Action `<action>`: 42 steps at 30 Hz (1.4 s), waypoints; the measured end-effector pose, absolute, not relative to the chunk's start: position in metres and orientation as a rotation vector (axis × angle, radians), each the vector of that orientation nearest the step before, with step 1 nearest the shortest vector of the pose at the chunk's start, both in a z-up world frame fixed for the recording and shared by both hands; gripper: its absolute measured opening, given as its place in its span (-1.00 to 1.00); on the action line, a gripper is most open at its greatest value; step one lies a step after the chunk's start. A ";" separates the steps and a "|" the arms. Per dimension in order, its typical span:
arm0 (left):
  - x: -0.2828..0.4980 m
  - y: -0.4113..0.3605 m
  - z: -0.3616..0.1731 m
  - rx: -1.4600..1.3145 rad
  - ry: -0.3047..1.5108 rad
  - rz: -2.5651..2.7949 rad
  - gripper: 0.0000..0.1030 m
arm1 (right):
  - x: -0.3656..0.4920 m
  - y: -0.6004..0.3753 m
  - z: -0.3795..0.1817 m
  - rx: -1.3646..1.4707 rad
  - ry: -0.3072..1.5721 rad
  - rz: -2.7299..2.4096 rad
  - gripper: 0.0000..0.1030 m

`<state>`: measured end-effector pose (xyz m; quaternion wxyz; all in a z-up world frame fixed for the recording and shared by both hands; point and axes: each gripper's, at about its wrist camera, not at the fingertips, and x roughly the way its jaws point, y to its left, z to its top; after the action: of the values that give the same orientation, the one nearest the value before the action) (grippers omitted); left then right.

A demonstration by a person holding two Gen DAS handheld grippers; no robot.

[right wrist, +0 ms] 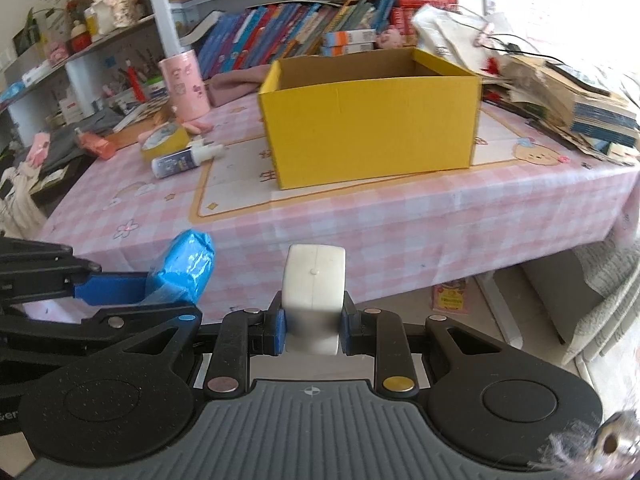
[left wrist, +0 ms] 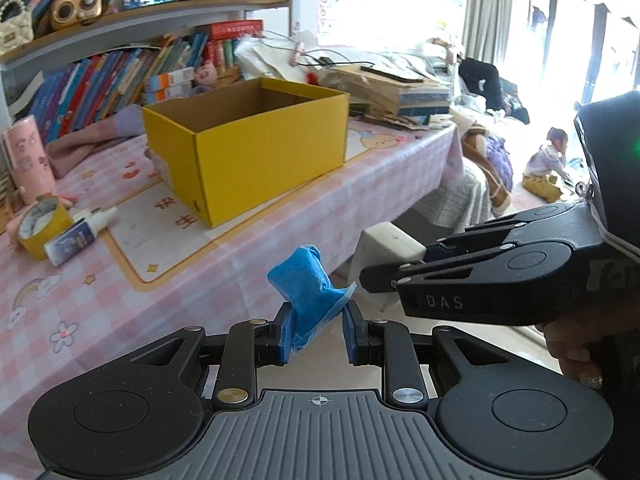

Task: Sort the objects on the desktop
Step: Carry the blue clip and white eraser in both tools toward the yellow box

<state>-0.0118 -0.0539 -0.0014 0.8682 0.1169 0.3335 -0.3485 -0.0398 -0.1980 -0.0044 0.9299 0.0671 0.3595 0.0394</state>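
Left hand-held gripper [left wrist: 318, 330] clamped a blue packet [left wrist: 306, 280] and right hand-held gripper [right wrist: 313, 330] a white block [right wrist: 314, 292], both held short of the table [right wrist: 400, 232], presumably bound for the yellow box [right wrist: 372, 120]

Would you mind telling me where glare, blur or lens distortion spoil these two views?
Left wrist view: the window at upper right is blown out white, and the shelf bows from the fisheye. Right wrist view: glare washes the upper right corner, the bottom right edge smears into blur, and the yellow box stays sharp.
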 end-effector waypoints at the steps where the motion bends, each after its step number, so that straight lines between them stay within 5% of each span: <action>1: -0.013 -0.056 -0.002 0.249 0.696 -0.736 -0.54 | -0.041 -0.200 -0.005 0.144 0.736 0.070 -0.56; 42: 0.035 -0.079 0.025 0.285 0.546 -0.774 -0.54 | 0.010 -0.219 0.017 0.115 0.673 0.048 -0.56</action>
<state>0.0347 -0.0786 0.0251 0.8802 0.1369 0.2619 -0.3713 0.0101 -0.2188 0.0166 0.9420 0.0562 0.3300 0.0237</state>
